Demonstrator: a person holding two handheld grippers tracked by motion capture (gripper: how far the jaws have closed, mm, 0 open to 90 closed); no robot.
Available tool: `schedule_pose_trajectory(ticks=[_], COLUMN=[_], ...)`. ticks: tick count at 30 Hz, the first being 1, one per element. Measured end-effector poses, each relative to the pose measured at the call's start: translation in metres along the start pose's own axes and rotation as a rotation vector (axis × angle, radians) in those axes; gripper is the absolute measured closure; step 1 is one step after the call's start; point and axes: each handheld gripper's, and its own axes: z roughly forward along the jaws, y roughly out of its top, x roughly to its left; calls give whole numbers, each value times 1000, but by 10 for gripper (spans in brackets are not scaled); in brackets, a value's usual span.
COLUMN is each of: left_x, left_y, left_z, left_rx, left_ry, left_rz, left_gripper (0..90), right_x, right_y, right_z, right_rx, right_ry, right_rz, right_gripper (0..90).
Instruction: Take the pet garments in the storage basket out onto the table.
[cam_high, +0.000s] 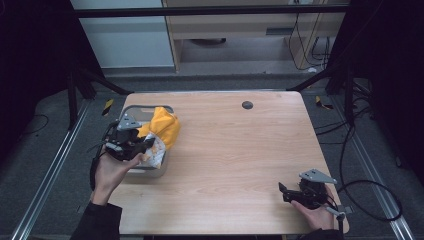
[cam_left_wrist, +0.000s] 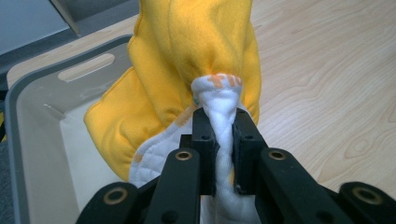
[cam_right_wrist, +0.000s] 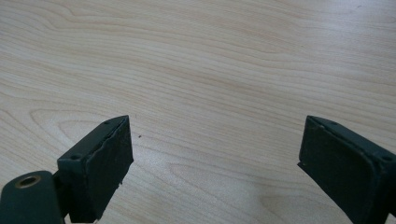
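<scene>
A yellow cloth with a white patterned lining (cam_high: 161, 131) hangs over the right side of a grey bin (cam_high: 134, 111) at the table's left. My left gripper (cam_high: 146, 145) is shut on a bunched fold of the white lining (cam_left_wrist: 223, 122), and the yellow cloth (cam_left_wrist: 196, 51) rises beyond the jaws, over the grey bin (cam_left_wrist: 28, 102). My right gripper (cam_high: 283, 192) rests low near the table's front right corner, held by a hand. Its jaws stand wide apart with only bare wood between them (cam_right_wrist: 215, 163).
The wooden table (cam_high: 235, 150) has a small black round grommet (cam_high: 247, 105) near its far edge. Metal frame rails and cables run along the floor on both sides. A light cabinet stands behind the table.
</scene>
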Motion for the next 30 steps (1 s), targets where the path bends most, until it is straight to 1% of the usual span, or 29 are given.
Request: schedule_pose_trajectory(ticks=[3, 6, 7, 9, 12, 16, 17, 23, 30], left_x=[-7, -13, -16, -19, -24, -31, -33, -44, -55], left_y=[2, 4, 5, 7, 9, 13, 13, 16, 18], left_z=[1, 3, 4, 5, 8, 10, 11, 17, 25], left_rx=[-11, -7, -11, -10, -12, -12, -19, -23, -17], left_ry=[-13, -29, -32, -40, -56, -66, -69, -101, -119], left_rz=[6, 25, 21, 35, 40, 53, 52, 67, 80], left_gripper=[820, 820, 820, 820, 820, 820, 820, 820, 820], right_x=[0, 0, 0, 0, 0, 0, 0, 0, 0], right_y=[0, 0, 0, 0, 0, 0, 0, 0, 0], right_z=[0, 0, 0, 0, 0, 0, 0, -1, -1], right_rx=[0, 0, 1, 1, 2, -1, -1, -2, -5], right_ry=[0, 1, 2, 3, 3, 1, 1, -1, 0], right_rz=[-1, -1, 0, 0, 0, -2, -1, -1, -2], right_gripper=[96, 96, 96, 96, 96, 96, 96, 96, 96])
